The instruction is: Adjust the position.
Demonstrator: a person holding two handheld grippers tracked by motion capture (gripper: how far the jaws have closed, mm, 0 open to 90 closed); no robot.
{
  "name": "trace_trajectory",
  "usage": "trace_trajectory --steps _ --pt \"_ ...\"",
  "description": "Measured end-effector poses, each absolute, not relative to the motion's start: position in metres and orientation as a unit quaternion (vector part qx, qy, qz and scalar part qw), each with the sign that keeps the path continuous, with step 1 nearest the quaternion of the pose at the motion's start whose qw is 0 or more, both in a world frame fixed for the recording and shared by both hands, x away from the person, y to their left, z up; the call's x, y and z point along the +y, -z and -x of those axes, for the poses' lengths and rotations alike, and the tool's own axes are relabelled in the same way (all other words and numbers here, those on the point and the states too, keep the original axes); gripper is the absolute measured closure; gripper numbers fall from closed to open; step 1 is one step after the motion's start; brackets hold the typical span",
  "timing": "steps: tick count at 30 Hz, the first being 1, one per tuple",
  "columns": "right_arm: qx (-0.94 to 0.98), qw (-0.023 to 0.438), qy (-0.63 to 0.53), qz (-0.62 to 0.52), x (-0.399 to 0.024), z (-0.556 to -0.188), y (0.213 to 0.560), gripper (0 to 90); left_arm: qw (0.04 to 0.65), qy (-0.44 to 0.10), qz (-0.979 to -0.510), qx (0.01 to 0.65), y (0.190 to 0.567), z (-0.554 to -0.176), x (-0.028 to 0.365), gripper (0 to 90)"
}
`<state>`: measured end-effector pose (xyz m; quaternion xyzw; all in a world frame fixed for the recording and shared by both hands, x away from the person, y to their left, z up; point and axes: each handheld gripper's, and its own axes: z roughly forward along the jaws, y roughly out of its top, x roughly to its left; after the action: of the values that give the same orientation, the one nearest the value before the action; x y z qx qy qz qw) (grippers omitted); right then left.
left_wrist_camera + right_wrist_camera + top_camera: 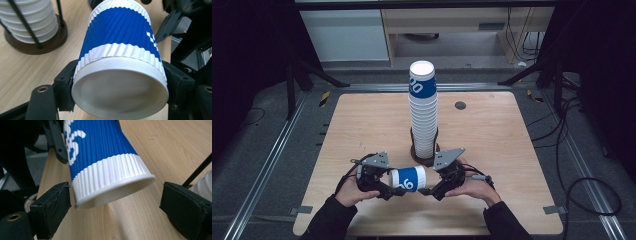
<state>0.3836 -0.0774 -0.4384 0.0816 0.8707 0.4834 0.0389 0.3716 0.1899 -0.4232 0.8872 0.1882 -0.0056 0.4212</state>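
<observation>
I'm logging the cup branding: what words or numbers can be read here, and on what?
"20": white figures on the blue band of the top cup of the stack, cut off at the left.
White figures on the held cup: partly hidden, not readable for sure.
Nothing else is readable.

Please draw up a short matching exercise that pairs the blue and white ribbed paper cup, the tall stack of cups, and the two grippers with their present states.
Things:
1. blue and white ribbed paper cup
2. tall stack of white ribbed paper cups
3. left gripper
4. right gripper

States:
A. jaws open, one on either side of the cup's rim, a clear gap at one jaw
B. lying level above the wooden table
C. standing upright in a dark round holder
D. jaws clamped on the cup's base end

Pairs: 1-B, 2-C, 3-D, 4-A
</observation>
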Motion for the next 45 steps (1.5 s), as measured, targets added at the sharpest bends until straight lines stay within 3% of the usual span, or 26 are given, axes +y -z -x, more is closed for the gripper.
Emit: trace_trajectory --steps 9,16,36,45 --pt "0.852 0.039 -0.511 -0.104 -0.094 -0.388 0.431 9.5 0.482 -0.011 -0.851 0.209 0.414 -0.375 0.207 25.7" --pt "0.841 0.019 -0.530 -0.103 -0.096 -0.388 0.431 9.6 0.524 0.009 -0.831 0.187 0.411 -0.371 0.205 25.7" --pt "0.831 -0.029 -0.552 -0.069 -0.085 -0.383 0.435 10.0 0.510 0.041 -0.848 0.141 0.419 -0.365 0.182 25.9" --pt "0.833 -0.044 -0.548 -0.061 -0.083 -0.383 0.438 15.5 0.502 0.046 -0.852 0.141 0.419 -0.365 0.181 25.8"
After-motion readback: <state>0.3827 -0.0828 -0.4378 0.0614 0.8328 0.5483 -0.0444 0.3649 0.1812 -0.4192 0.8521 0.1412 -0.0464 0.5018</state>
